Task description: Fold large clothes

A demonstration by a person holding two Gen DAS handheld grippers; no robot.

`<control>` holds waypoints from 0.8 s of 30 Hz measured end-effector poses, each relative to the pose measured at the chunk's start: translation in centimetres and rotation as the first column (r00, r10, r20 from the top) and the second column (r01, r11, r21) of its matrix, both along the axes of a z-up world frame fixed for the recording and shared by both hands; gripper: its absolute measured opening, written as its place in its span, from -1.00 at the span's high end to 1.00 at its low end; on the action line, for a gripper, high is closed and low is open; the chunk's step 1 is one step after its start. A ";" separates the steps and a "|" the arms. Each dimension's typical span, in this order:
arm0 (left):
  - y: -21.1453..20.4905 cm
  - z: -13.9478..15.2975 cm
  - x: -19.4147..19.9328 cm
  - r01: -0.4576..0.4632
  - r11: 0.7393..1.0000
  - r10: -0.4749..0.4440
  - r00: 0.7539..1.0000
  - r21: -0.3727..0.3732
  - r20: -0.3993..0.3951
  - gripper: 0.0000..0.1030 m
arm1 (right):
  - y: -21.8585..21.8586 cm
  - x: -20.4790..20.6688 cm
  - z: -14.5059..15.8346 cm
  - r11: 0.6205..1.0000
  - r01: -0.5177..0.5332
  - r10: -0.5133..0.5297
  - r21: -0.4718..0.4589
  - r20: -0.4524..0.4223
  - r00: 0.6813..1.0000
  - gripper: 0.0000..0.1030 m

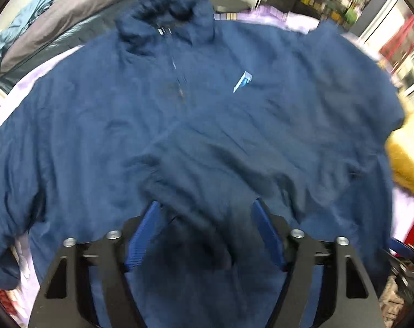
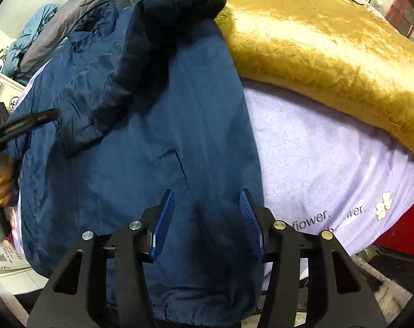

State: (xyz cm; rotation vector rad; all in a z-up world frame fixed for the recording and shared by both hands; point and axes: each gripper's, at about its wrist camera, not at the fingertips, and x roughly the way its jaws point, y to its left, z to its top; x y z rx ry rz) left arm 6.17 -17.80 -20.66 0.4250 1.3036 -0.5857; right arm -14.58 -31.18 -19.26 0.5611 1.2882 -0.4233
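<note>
left gripper (image 1: 207, 218), seen from its own wrist camera, has its jaws spread wide over a bunched sleeve of the blue jacket (image 1: 103, 114); cloth lies between the pads (image 1: 145, 229), but blur hides whether they touch it. the jacket lies front up, zipped, on the lavender sheet (image 1: 26, 82).

from the right wrist camera, the right gripper (image 2: 207, 218) hangs with jaws equally wide apart above the jacket's lower right side, holding nothing. one sleeve (image 2: 141, 63) is already laid across the chest, beside a gold blanket (image 2: 316, 41). judgement: sleeve-folding is in hand; next, the side panel needs pinching and carrying inward.
</note>
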 end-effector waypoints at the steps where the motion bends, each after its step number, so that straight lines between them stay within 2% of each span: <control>1: -0.4 -0.6 0.1 0.008 0.999 -0.008 1.000 0.037 0.004 0.22 | -0.2 -0.2 0.0 1.000 0.002 -0.002 -0.003 -0.001 1.000 0.02; 4: -1.3 -0.8 0.0 0.043 0.995 -0.046 0.998 0.091 0.032 0.66 | -1.3 -1.7 0.4 1.000 0.026 -0.026 -0.015 0.002 1.000 0.02; 5: -1.6 -0.1 0.1 0.058 0.994 -0.063 0.997 0.094 0.054 0.71 | -1.8 -2.0 0.4 0.999 0.040 -0.040 -0.011 0.006 0.999 0.02; 6: -2.0 0.9 0.1 0.073 0.993 -0.082 0.992 0.091 0.095 0.74 | -2.4 -2.2 0.3 0.998 0.058 -0.058 -0.002 0.010 0.998 0.02; 7: -2.3 2.6 0.3 0.086 0.993 -0.098 0.981 0.081 0.169 0.76 | -2.8 -2.8 0.4 0.998 0.068 -0.068 0.003 0.014 0.998 0.02; 9: -2.4 5.9 1.2 0.076 0.994 -0.095 0.949 0.075 0.300 0.77 | -3.5 -3.1 0.2 0.997 0.079 -0.079 0.020 0.020 0.997 0.02; 12: -0.8 9.9 4.1 -0.018 0.999 0.002 0.910 0.034 0.414 0.77 | -4.0 -2.2 0.1 0.998 0.055 -0.055 0.019 0.026 0.998 0.02; 13: 0.1 10.8 5.2 -0.060 0.998 0.036 0.887 0.036 0.460 0.77 | -4.1 -1.9 0.2 0.999 0.044 -0.045 0.016 0.032 0.998 0.02; 15: 1.3 10.7 7.2 -0.102 0.992 0.054 0.863 0.069 0.502 0.77 | -4.1 -0.7 0.7 1.000 0.023 -0.023 0.005 0.053 0.998 0.02; 16: 2.2 9.8 8.2 -0.127 0.987 0.062 0.869 0.101 0.490 0.74 | -4.0 -0.2 0.9 1.000 0.014 -0.014 0.001 0.062 0.998 0.02; 19: 3.7 6.2 10.6 -0.170 0.972 0.098 0.922 0.163 0.375 0.61 | -3.9 1.6 1.3 1.000 -0.026 0.027 -0.011 0.085 0.996 0.02; 20: 3.9 5.3 10.9 -0.181 0.967 0.107 0.927 0.181 0.360 0.51 | -3.8 2.3 1.5 0.999 -0.040 0.041 -0.016 0.088 0.995 0.02; 22: 4.2 4.0 11.3 -0.196 0.956 0.111 0.930 0.218 0.350 -0.23 | -3.7 3.6 2.0 0.998 -0.058 0.060 -0.021 0.103 0.993 0.02; 23: 4.7 4.0 11.0 -0.208 0.954 0.125 0.929 0.214 0.348 -0.36 | -3.8 4.2 2.4 0.997 -0.067 0.070 -0.026 0.117 0.991 0.02; 24: 5.1 4.4 10.7 -0.223 0.959 0.155 0.927 0.172 0.341 -0.46 | -3.8 5.0 3.0 0.996 -0.081 0.086 -0.040 0.137 0.987 0.02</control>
